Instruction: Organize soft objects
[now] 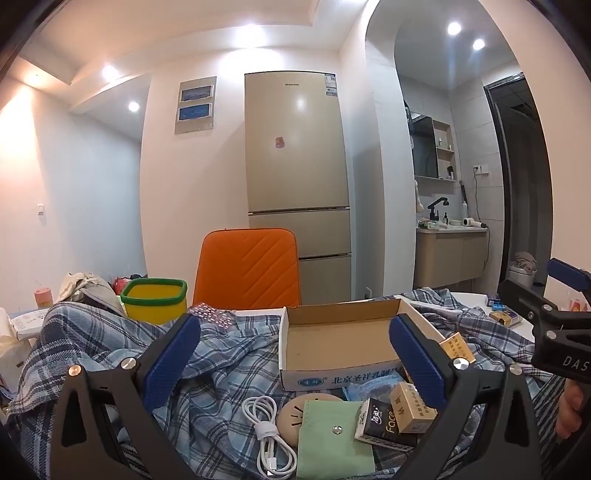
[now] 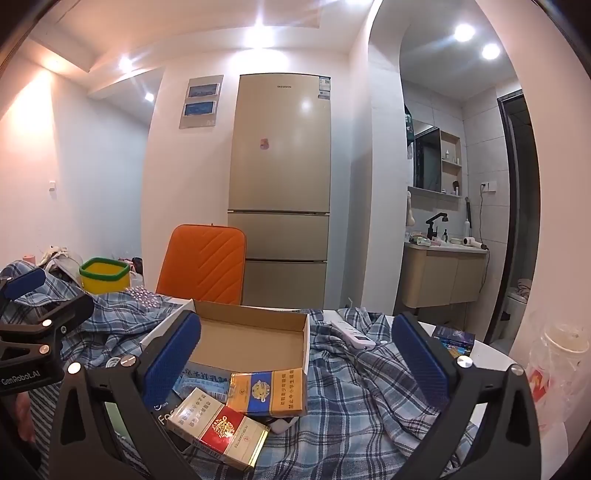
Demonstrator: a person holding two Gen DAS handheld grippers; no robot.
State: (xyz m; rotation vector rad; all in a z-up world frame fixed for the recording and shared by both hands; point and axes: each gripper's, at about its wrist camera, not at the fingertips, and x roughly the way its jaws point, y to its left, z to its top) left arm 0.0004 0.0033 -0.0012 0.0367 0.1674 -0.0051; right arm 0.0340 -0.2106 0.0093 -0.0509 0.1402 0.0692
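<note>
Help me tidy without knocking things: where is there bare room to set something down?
The cardboard box is empty inside. Open plaid cloth lies between its right wall and the white remote. It is crowded at the box's near side: cigarette packs, green pouch, white cable.

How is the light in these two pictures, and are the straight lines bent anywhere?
Left wrist view: ceiling lamps flare white, the fridge door shows a soft glare, and walls bow toward the dark round edges. Right wrist view: the same lamp flare, the doorway curves strongly, and the cigarette pack near the lens looks sharp.
</note>
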